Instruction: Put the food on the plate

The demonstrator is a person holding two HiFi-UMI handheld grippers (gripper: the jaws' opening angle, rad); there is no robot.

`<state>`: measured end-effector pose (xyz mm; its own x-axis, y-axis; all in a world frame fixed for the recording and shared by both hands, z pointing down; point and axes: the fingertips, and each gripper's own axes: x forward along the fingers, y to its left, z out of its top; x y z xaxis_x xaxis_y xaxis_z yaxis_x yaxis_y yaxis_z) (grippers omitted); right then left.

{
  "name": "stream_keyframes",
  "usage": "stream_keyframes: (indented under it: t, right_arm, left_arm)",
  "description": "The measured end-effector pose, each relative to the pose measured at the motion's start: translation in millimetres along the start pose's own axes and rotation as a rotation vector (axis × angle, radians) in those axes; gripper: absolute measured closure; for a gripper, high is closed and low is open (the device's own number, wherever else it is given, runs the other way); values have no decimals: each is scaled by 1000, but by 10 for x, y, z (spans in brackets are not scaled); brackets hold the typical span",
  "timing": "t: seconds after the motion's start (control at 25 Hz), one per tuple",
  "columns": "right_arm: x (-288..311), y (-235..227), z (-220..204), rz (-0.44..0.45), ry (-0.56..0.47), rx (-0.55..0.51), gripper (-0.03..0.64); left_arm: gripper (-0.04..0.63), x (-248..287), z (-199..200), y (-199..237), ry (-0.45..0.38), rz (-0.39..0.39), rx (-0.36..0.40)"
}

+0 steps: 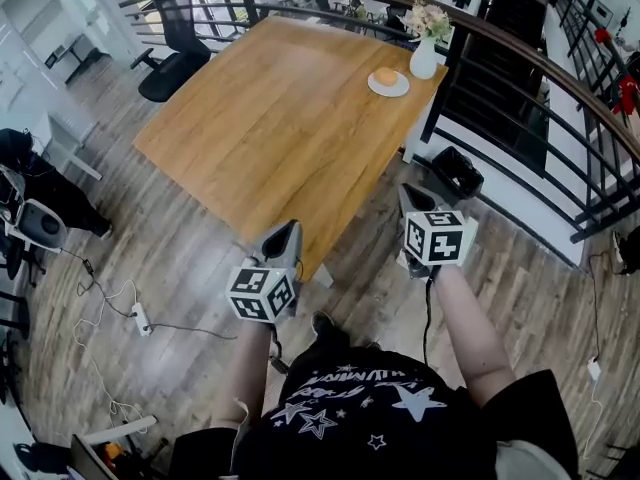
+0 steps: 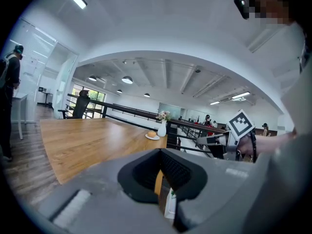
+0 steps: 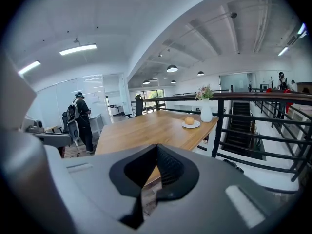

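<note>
I hold both grippers in the air by the near corner of the large light-brown wooden table (image 1: 270, 118), above the grey plank floor (image 1: 180, 268). My left gripper (image 1: 285, 236) has its grey jaws pressed together with nothing between them. The right gripper (image 1: 410, 198) is likewise closed tight and empty. The round golden-brown bun (image 1: 386, 75) sits on the small round white plate (image 1: 389, 89) at the far right corner of the table, well apart from both grippers. Just beside the plate stands a white ceramic vase (image 1: 423, 60) of pale flowers (right at the table's edge, next to the dark metal railing (image 1: 435, 103)). A black office chair (image 1: 172, 53) stands off the table's far left side.
</note>
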<state>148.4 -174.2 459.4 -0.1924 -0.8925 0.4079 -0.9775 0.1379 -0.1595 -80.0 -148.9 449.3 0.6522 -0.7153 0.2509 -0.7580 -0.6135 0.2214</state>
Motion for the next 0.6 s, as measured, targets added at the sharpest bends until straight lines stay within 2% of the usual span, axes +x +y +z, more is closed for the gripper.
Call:
stream_keyframes:
  t: [0.24, 0.6]
  right_arm:
    - [-404, 5, -259, 86, -20, 6, 615]
    - [-840, 153, -577, 173, -9, -11, 615]
  left_arm:
    - [595, -158, -247, -392, 25, 8, -14]
    - [595, -526, -493, -742, 9, 47, -26]
